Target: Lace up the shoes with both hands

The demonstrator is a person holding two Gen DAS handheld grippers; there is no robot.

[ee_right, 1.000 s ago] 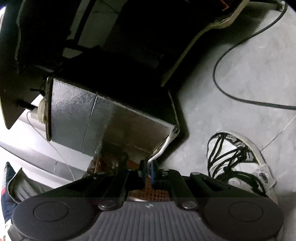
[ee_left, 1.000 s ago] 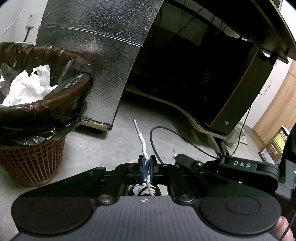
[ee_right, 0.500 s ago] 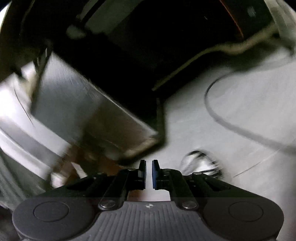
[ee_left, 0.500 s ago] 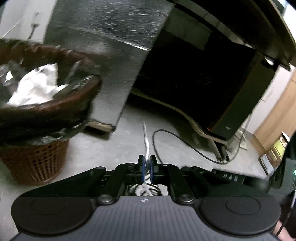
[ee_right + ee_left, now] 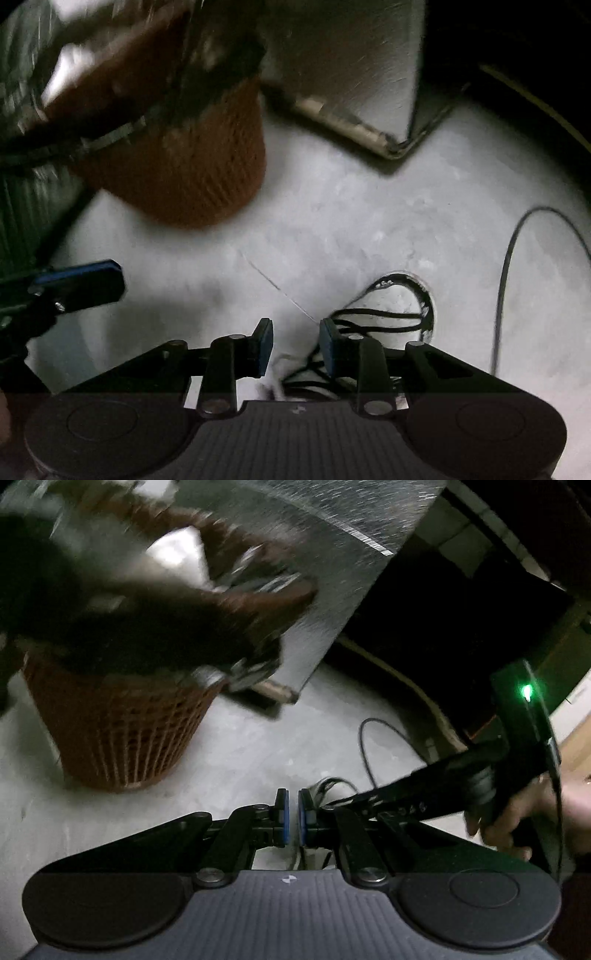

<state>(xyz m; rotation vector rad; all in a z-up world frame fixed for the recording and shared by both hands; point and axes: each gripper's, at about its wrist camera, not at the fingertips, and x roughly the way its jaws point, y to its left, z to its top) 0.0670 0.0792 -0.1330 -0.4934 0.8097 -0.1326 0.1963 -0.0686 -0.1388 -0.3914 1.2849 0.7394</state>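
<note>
A white sneaker [image 5: 400, 301] with black lacing lies on the grey floor, partly hidden under my right gripper [image 5: 295, 347]. That gripper points down at the shoe. Its jaws are opening, and the blue pads press on nothing; only blurred pale shoe or lace shows below them. My left gripper [image 5: 293, 814] is shut to a thin slit. A pale strand of white lace [image 5: 296, 856] shows just under its pads, and no tip stands above them. In the right wrist view the left gripper [image 5: 107, 277] comes in from the left. A hand [image 5: 517, 823] holds the right gripper's handle [image 5: 517, 720].
A brown mesh wastebasket [image 5: 122, 738] [image 5: 192, 166] with a black bag stands close on the left. Behind it leans a grey metallic panel [image 5: 332, 572] [image 5: 351, 74]. A black cable [image 5: 365, 753] [image 5: 506, 277] loops over the floor on the right, by dark furniture.
My right gripper let go of the white lace end, rolled and swung over the shoe, and its jaws spread. My left gripper sank lower; the lace tip no longer sticks up past its pads.
</note>
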